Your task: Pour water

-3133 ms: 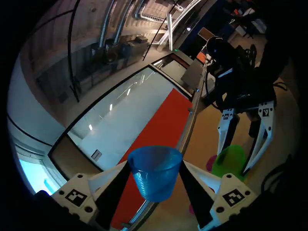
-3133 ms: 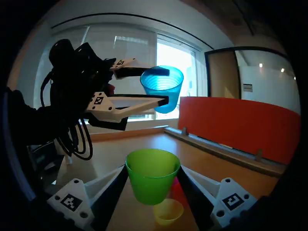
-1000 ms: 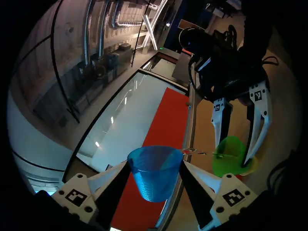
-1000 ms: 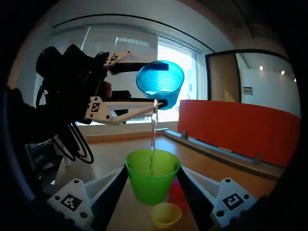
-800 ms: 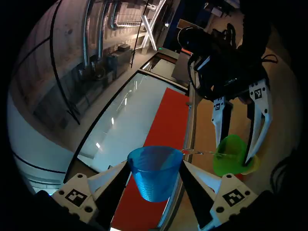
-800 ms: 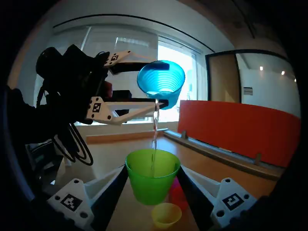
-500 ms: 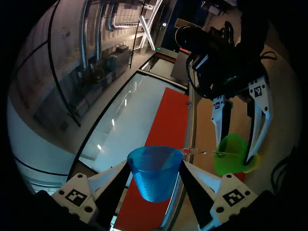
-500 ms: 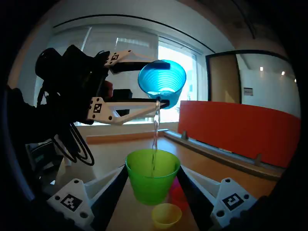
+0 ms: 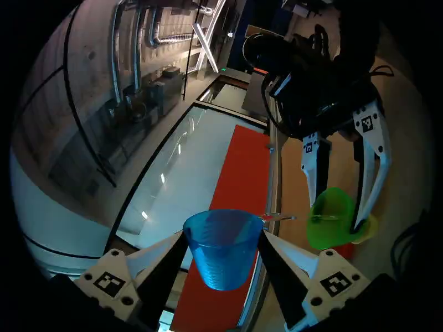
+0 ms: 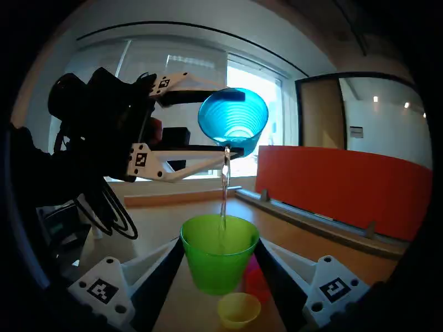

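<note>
One stream [image 10: 223, 188], blue cup [image 10: 232, 119] into green cup [image 10: 220, 254]; right gripper view: window [image 10: 274, 122].

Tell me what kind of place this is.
Probably an office or meeting room: a long wooden desk, an orange divider panel along its edge, a big window, and exposed ceiling pipes.

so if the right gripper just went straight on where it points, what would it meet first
Likely the water stream from the blue cup, which hangs above its line; past that, the wooden ledge under the window, though depth is unclear.
</note>
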